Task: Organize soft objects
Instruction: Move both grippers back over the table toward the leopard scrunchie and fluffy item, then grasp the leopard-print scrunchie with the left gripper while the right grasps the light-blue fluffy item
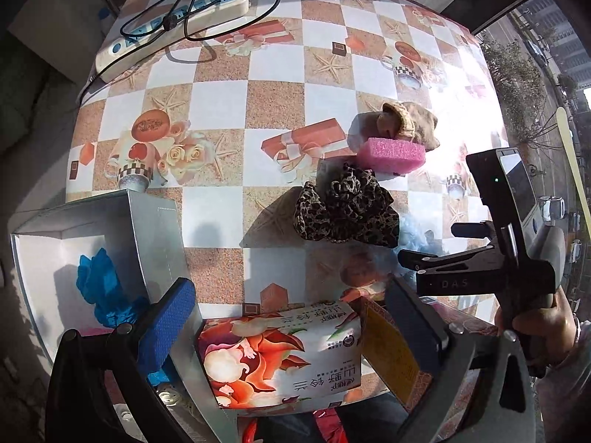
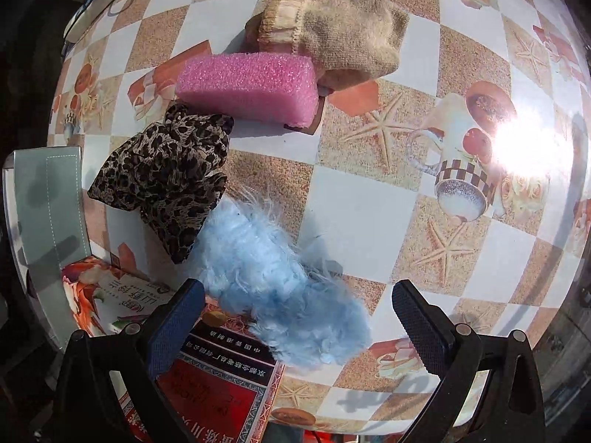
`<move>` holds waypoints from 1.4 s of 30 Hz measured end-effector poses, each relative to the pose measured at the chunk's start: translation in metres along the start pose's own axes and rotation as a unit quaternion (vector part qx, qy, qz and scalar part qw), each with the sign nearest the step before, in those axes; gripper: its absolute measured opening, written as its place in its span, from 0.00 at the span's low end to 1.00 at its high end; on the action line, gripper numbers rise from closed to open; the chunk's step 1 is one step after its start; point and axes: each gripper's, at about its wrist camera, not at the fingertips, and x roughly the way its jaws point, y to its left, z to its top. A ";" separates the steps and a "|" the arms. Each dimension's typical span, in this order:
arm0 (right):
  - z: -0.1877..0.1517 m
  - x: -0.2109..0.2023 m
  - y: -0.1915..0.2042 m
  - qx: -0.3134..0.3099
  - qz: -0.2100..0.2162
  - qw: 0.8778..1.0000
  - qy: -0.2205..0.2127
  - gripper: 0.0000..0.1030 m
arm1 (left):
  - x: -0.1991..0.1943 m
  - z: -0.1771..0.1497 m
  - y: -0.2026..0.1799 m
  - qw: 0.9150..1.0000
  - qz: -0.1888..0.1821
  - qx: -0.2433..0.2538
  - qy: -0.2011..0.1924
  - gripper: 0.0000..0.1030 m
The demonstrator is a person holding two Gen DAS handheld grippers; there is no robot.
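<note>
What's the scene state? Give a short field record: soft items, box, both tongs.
surface: checkered tablecloth
soft items out: beige sock, pink sponge, leopard scrunchie, blue fluffy piece
box: white box, blue glove inside
left tongs: open, around a tissue pack, not gripping
right tongs: open, over the blue fluffy piece, pads apart from it

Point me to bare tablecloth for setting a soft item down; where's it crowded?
Free: the wide stretch between the power strip and the white box, and the cloth right of the blue fluffy piece. Crowded: pink sponge, knit glove and leopard scrunchie bunch together.
</note>
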 end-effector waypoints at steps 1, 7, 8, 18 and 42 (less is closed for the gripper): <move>0.000 0.004 -0.001 -0.005 -0.010 1.000 0.001 0.99 | 0.007 0.004 -0.004 1.000 0.005 0.005 0.005 1.00; -0.018 0.011 -0.039 0.033 -0.039 0.999 -0.014 0.99 | 0.052 0.031 -0.038 0.998 0.020 0.049 0.040 1.00; -0.022 0.012 -0.052 0.051 -0.041 0.998 -0.014 0.99 | 0.059 0.035 -0.045 0.997 0.025 0.059 0.043 1.00; -0.067 -0.002 -0.113 0.120 0.012 0.990 -0.068 0.99 | 0.112 0.058 -0.070 0.991 0.044 0.096 0.080 1.00; -0.057 0.023 -0.080 0.087 -0.050 0.992 -0.075 1.00 | 0.144 0.065 -0.056 0.991 0.069 0.081 0.082 1.00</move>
